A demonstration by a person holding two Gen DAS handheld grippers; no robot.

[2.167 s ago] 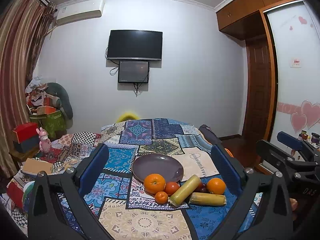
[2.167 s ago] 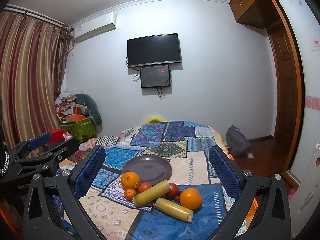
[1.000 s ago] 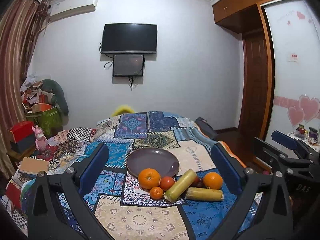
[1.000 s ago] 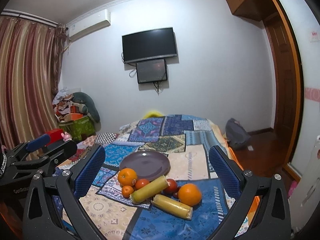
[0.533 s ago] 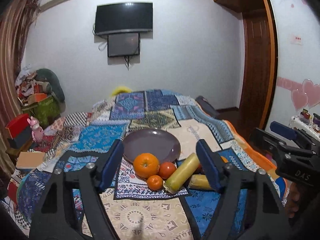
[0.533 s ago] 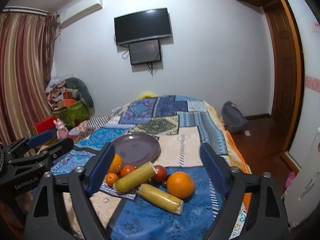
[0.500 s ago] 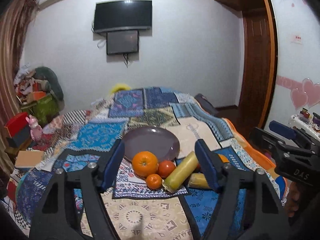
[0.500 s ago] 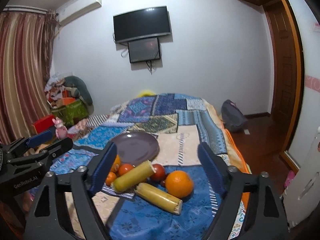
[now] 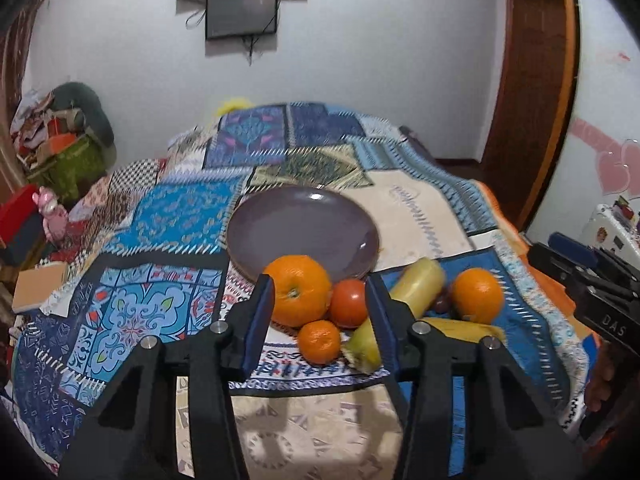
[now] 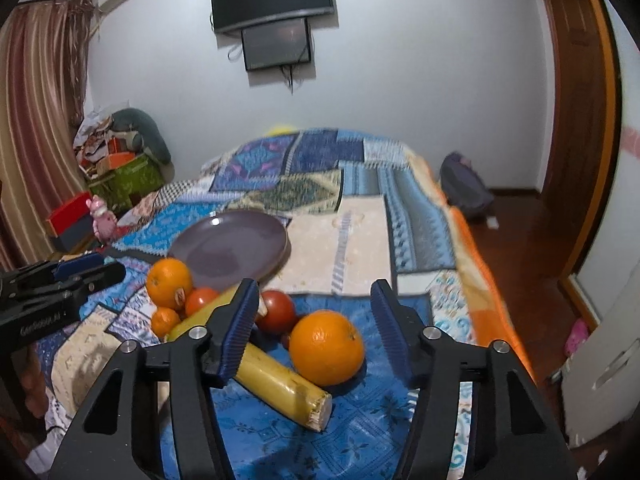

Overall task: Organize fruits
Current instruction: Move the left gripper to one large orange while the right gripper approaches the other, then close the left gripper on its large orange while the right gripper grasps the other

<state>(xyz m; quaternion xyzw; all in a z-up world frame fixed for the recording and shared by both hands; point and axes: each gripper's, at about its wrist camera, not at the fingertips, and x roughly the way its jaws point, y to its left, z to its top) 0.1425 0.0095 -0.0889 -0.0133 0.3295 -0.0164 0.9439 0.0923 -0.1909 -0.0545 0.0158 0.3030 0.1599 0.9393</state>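
framing the fruit pile from the left wrist view, the left tongs are hanging partly open over the patchwork bedspread, jaws having just been closing but gripping nothing; the big orange, a red tomato and a small mandarin are showing in the gap between the pads, which are not pressing on any of them, probably because the tongs are being lined up on that cluster for a pick. the purple plate is lying empty just behind the fruit, likely waiting as the place to gather it. a yellow corn cob is leaning across the heap and its lower end is being cut off by the right-hand finger, while a second cob and a dark fruit beside the other orange are too hidden to make out well. moving to the right wrist view, the right tongs are likewise standing partly open and empty, jaws having just been closing, with the near orange and a tomato sitting between the pads untouched; this orange seems the intended target. a wrapped corn cob is lying on the blue patch, its upper end covered by the left-hand finger. the plate is lying further back, still bare, and the bed's far end is blurring out.
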